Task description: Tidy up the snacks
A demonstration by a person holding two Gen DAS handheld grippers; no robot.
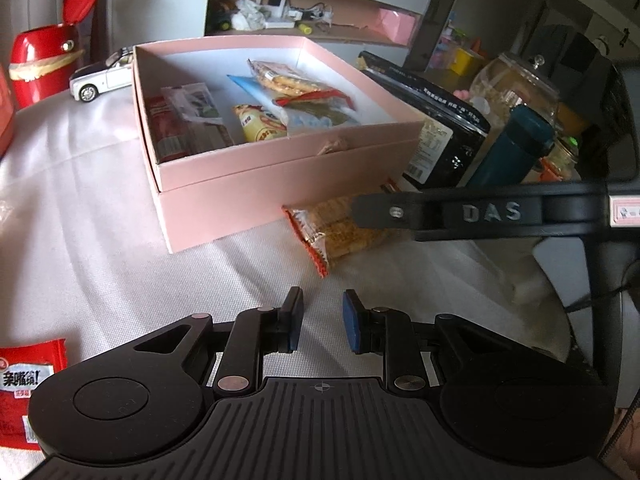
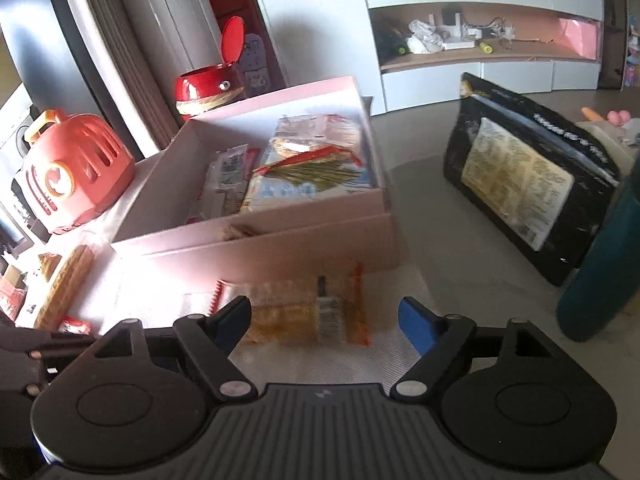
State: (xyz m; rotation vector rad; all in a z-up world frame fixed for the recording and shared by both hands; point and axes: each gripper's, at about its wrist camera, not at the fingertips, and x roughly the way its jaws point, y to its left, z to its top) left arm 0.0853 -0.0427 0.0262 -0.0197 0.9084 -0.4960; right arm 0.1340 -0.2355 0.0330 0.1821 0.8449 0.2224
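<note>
While the white cloth (image 1: pixel 100 200) covers the table, we see the pink box (image 1: pixel 280 168) at its far middle holding several snack packs. Just near the box lies a cracker packet (image 2: pixel 308 312), between our right gripper's (image 2: pixel 324 320) wide-spread fingers. Our left gripper (image 1: pixel 322 320) hovers narrowly parted, empty.

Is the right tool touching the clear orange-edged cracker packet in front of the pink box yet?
Cannot tell. In the right wrist view the right tool is open astride the clear orange-edged cracker packet, but blur hides any gap at its blue pads.
</note>
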